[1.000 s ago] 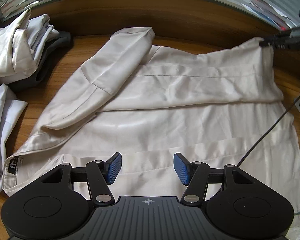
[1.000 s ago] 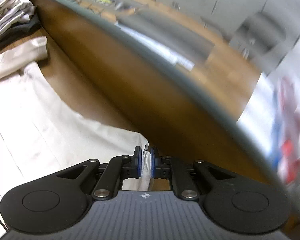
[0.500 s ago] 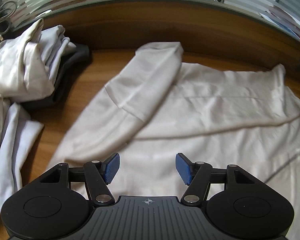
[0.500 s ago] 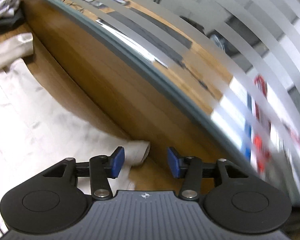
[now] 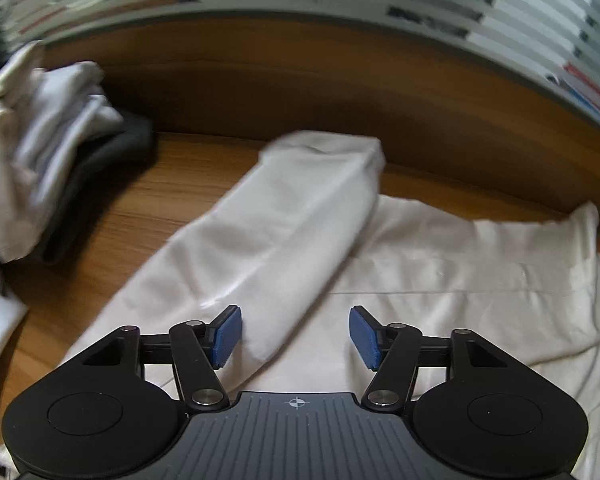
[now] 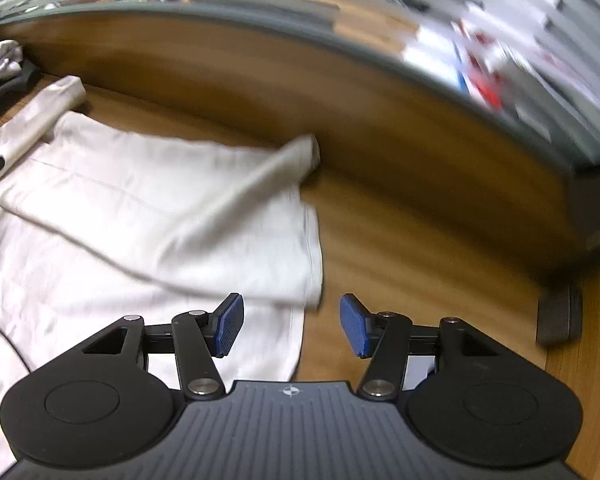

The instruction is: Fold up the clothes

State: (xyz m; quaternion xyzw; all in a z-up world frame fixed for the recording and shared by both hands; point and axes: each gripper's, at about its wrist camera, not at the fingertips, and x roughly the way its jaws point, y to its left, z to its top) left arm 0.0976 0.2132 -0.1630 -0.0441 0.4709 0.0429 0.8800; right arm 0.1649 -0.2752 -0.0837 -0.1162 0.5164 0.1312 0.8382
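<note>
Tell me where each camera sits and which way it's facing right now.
Left wrist: on the left gripper, angled down over the folded sleeve of the shirt; clothes pile at left; only its open fingers show.
Right wrist: on the right gripper, angled down over the shirt's side edge and bare table; only its open fingers show, which have just been opening, nothing between them.
Shared: shirt, sleeve, pile, table, striped glass partition.

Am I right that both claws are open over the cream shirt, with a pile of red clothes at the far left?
Not quite: the pile is white over a dark garment, as the left wrist view shows. Both claws, left and right, are open over the shirt.
</note>
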